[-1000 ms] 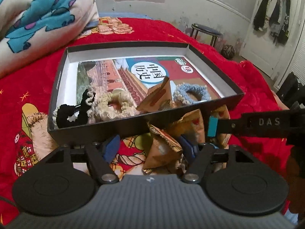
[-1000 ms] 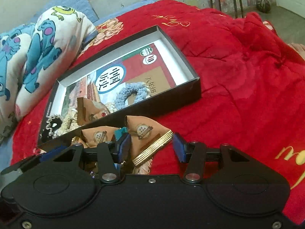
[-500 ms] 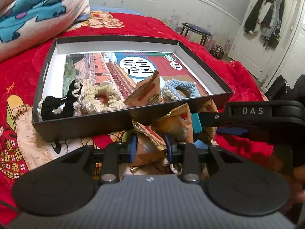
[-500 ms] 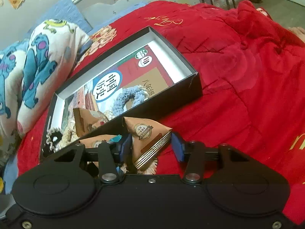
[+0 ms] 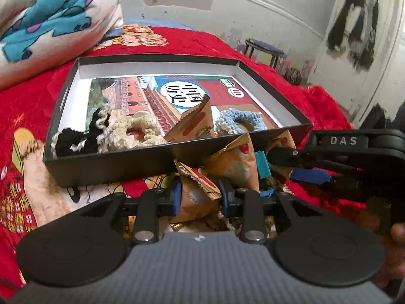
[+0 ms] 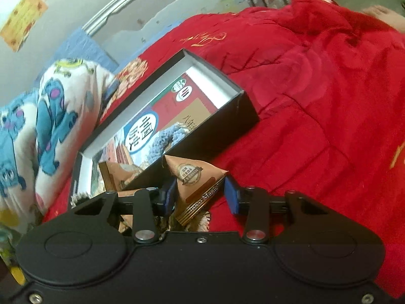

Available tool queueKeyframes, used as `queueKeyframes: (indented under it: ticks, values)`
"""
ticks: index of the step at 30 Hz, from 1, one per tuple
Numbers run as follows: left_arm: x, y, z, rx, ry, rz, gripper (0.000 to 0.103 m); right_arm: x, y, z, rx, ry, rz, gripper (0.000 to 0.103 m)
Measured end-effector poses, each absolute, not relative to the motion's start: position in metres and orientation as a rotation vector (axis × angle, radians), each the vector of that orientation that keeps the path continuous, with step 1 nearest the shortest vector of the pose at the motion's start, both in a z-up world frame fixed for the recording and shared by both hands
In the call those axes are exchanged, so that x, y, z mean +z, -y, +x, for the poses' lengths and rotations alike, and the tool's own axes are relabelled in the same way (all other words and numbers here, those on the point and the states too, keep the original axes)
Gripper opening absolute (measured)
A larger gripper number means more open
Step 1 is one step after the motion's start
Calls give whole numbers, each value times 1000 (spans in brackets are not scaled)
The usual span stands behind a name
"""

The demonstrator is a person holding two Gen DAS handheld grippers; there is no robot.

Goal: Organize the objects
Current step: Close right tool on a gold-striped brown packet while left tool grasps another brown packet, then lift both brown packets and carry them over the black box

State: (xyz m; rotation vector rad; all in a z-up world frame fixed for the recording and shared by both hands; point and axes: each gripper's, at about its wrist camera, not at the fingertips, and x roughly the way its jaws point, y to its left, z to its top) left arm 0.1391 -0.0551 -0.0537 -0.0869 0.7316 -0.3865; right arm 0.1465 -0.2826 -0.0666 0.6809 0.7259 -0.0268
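In the box (image 5: 276, 93): scrunchies and one snack packet (image 5: 196, 122) already stowed. Left gripper (image 5: 200, 196) clamped on a packet (image 5: 193, 197); right gripper (image 6: 200, 193) just closing around another (image 6: 195, 177), contact unclear. More still outside.

The left gripper (image 5: 200, 197) has a ribbed grey body, black round discs, silver pivot screws and blue pads. The right gripper (image 6: 200, 196) is black, lettered "DAS", blue-padded.
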Motion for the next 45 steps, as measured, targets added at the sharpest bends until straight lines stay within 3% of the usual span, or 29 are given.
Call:
queueKeyframes:
  ticks: [36, 45]
  values:
    - [-22, 48, 130, -303, -674, -108, 34, -31, 293, 119, -158, -629, 646, 38]
    - [0, 36, 126, -255, -577, -107, 34, -8, 285, 116, -101, -568, 568, 38]
